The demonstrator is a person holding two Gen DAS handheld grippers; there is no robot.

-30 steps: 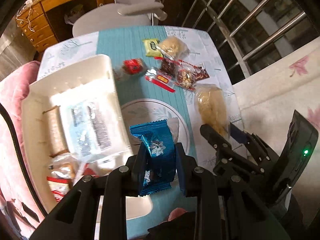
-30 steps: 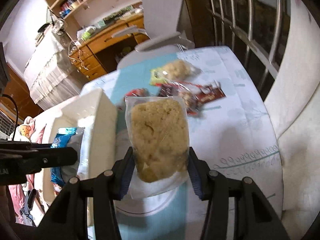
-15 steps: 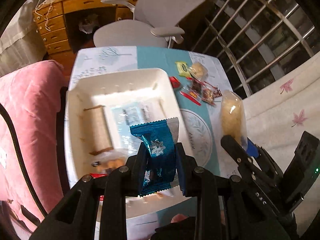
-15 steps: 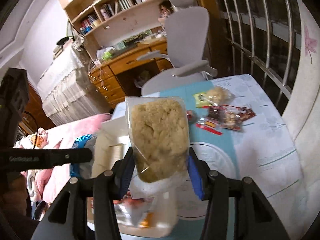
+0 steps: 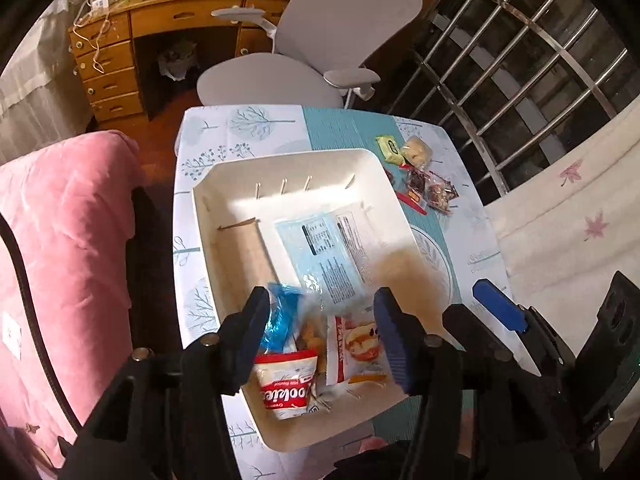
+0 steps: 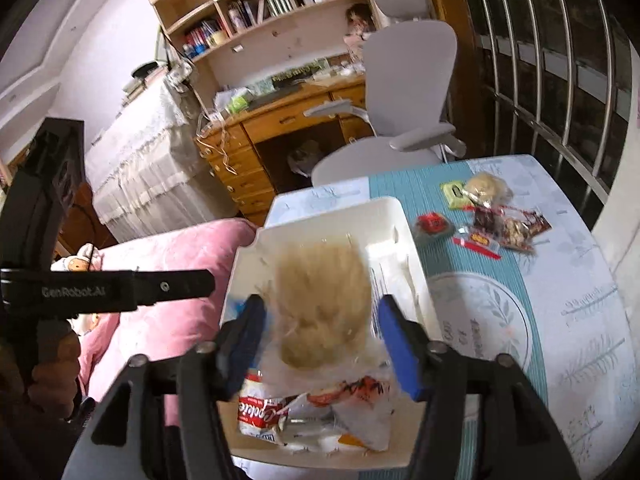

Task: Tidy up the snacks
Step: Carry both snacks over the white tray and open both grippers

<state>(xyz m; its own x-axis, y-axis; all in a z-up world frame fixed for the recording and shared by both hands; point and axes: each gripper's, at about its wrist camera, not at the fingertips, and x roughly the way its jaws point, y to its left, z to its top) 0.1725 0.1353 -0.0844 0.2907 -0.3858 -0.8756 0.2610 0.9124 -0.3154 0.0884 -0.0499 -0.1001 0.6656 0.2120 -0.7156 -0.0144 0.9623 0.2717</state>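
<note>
Both my grippers, left point(image 5: 320, 332) and right point(image 6: 320, 332), hang wide open over the tray point(image 5: 240, 168); the yellow bag point(image 6: 324, 300) drops into its near end. Next: fetch the packets point(image 5: 424, 188) near the table's far right corner.

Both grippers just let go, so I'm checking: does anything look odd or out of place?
The yellowish snack bag shows motion-blurred between the open right gripper fingers, apparently dropping into the white bin. Several snacks lie on the tablecloth.

Left gripper point(image 5: 320, 328) and right gripper point(image 6: 320, 338): black linkage frames showing silver screws, wearing blue finger pads point(image 6: 396, 344), bearing white "GenRobot.AI" lettering.
</note>
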